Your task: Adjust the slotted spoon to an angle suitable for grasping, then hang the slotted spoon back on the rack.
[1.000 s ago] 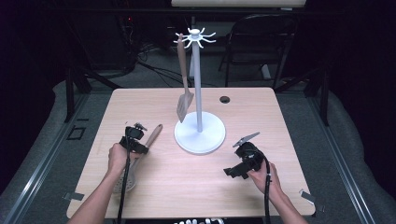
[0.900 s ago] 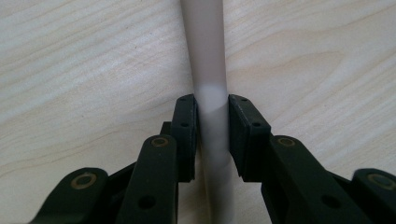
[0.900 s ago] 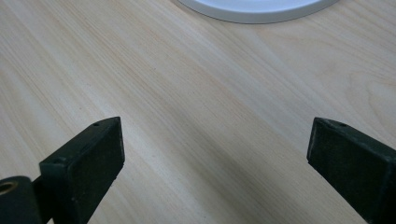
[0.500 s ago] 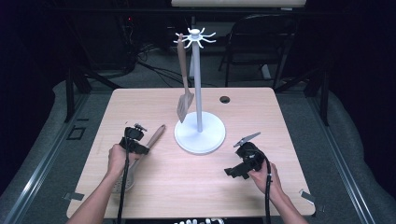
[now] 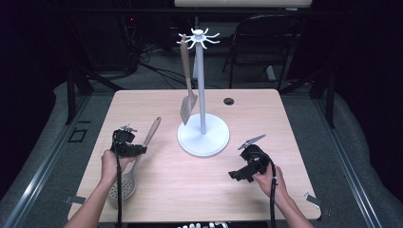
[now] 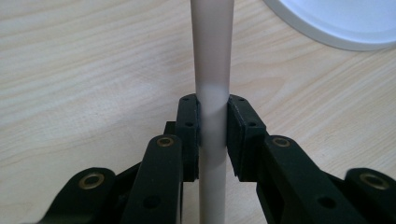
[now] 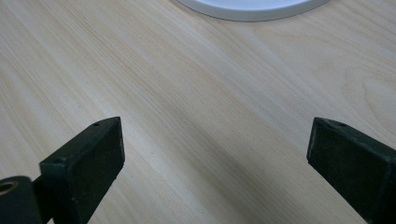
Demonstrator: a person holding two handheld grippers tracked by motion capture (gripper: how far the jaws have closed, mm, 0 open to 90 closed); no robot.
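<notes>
Overhead arrangement of a light wooden table (image 5: 190,190) bearing a white stand (image 5: 203,133) with a round base, an upright pole and hooks at its top. A spatula (image 5: 187,95) hung from one hook, its blade beside the pole just above the base. At the table's left, a skimmer (image 5: 130,166) lay flat, its perforated bowl toward the near edge and its pale handle (image 6: 212,93) angled toward the stand. The left gripper (image 5: 127,145), held in the person's left hand (image 5: 111,164), had its jaws closed narrowly on that handle; in the left gripper view both pads pressed against the handle's sides, with the edge of the stand's base at upper right. The right gripper (image 5: 251,159), held in the right hand (image 5: 271,180), sat low over the table to the right of the base, apart from it, its jaws spread wide with bare wood between them. A small dark grommet (image 5: 229,101) lay in the tabletop behind the stand.
</notes>
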